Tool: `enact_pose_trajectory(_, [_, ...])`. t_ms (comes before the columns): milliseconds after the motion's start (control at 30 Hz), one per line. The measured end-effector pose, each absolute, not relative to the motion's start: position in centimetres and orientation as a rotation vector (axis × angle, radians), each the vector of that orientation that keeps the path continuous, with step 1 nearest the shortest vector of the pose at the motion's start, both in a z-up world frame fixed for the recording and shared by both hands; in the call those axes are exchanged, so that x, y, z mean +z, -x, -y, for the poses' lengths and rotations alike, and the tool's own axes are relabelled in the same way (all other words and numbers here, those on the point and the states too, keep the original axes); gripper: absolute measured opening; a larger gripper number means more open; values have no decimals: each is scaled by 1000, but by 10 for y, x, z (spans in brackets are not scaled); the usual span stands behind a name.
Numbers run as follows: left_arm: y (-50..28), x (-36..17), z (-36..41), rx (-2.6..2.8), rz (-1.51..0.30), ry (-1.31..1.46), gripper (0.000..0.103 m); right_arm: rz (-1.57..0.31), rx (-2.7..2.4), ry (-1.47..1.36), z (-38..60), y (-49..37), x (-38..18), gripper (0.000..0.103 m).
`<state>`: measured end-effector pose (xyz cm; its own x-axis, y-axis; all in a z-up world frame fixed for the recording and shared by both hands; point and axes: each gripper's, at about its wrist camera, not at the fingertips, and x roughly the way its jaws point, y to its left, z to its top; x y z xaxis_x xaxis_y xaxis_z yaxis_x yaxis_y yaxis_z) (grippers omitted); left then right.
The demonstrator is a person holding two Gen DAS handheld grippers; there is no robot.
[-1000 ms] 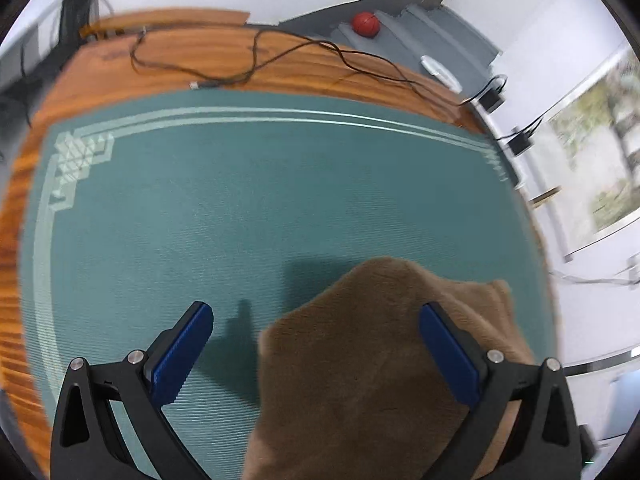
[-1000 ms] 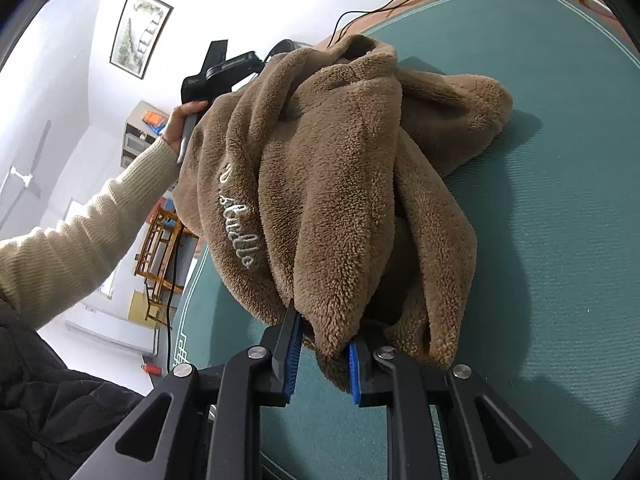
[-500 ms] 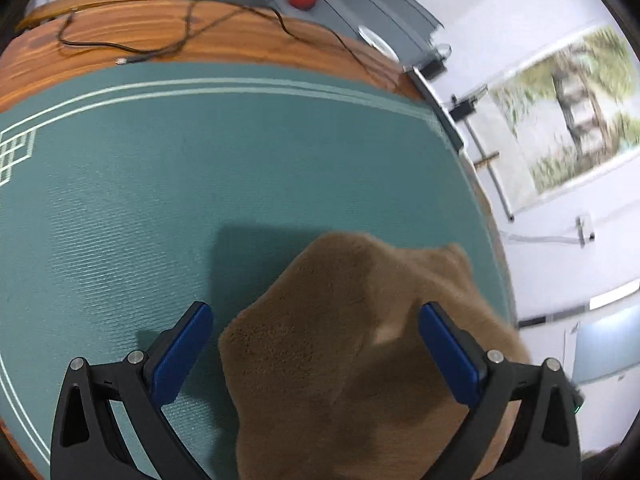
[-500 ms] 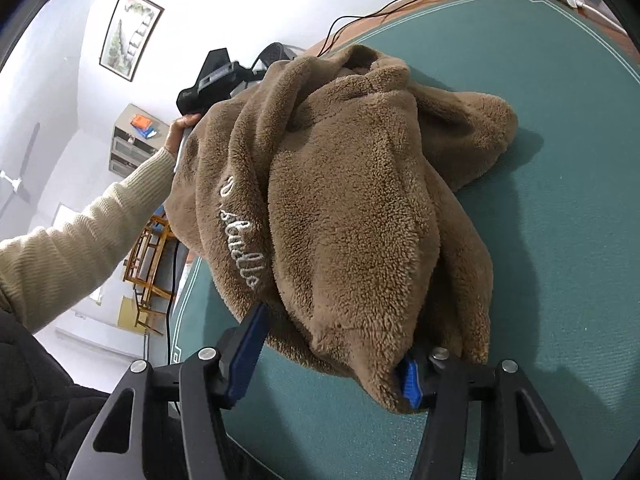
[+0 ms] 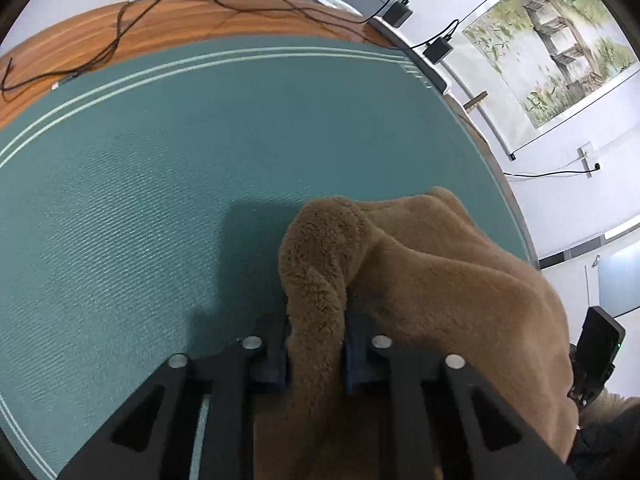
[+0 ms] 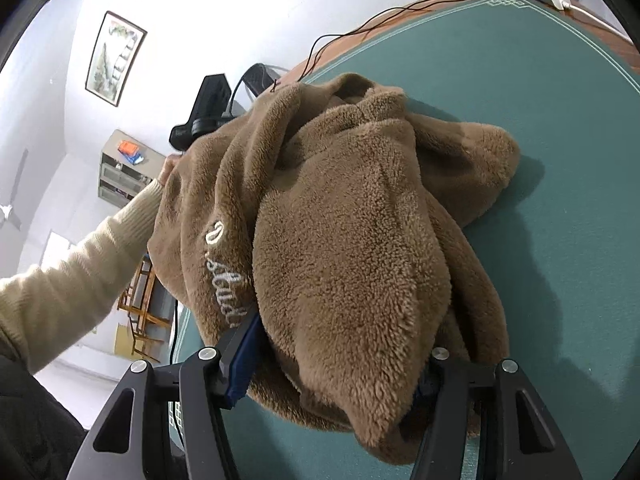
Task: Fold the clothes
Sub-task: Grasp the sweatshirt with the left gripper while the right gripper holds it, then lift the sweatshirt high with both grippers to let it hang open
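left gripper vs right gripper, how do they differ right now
The left gripper has its fingers drawn close, pinching a narrow fold of the brown fleece garment. The right gripper has its fingers spread wide, with a thick bunch of the garment lying loose between them, not clamped. Both have black frames with blue pads, and both sit at the garment over the green mat.

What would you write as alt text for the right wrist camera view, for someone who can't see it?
A bunched brown fleece garment with white embroidered script lies on a green table mat, spilling between the spread fingers of the right gripper. On its far left side, a hand in a cream ribbed sleeve holds the left gripper's black handle; black cables trail beyond.
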<state>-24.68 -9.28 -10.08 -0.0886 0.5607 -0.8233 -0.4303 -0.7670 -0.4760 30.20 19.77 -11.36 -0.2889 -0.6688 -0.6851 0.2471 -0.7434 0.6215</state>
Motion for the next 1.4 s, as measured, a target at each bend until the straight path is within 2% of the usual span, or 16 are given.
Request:
enact_pose_trajectory(233, [223, -63, 99, 1925, 175, 1409, 17, 691, -2018, -1334, -213, -306, -112, 59])
enact_pose_trajectory(300, [216, -62, 89, 1931, 102, 1409, 17, 748, -1999, -1318, -219, -306, -111, 59])
enact_pose_trajectory(433, [215, -70, 78, 2026, -74, 1473, 20, 761, -2011, -1300, -233, -290, -120, 59])
enact_pose_trajectory(600, [234, -96, 81, 2092, -77, 1642, 19, 749, -2044, -1357, -235, -281, -130, 58])
enact_pose_trajectory(667, [235, -99, 81, 2089, -55, 1667, 17, 730, -2070, -1364, -234, -282, -130, 47])
enact_pose_trajectory(733, [234, -97, 80, 2097, -55, 1668, 14, 725, -2096, -1366, -240, -287, -127, 31])
enact_pose_trajectory(833, [226, -81, 86, 2119, 11, 1617, 14, 715, -2150, -1363, -243, -294, -122, 22])
enact_pose_trajectory(967, [207, -49, 95, 2145, 112, 1508, 13, 549, -2337, -1315, -251, -310, -89, 19])
enact_pose_trajectory(1100, [165, -4, 84, 2144, 98, 1327, 13, 229, -2571, -1203, -253, -328, -37, 18])
enact_pose_trajectory(1167, [135, 15, 72, 2127, 72, 1252, 13, 155, -2631, -1172, -251, -331, -22, 18])
enact_pose_trajectory(1267, [78, 33, 53, 2092, -7, 1185, 13, 90, -2675, -1177, -254, -330, -13, 18])
enact_pose_trajectory(1400, [15, 27, 31, 2101, -126, 1204, 14, 101, -2635, -1240, -280, -328, -27, 18])
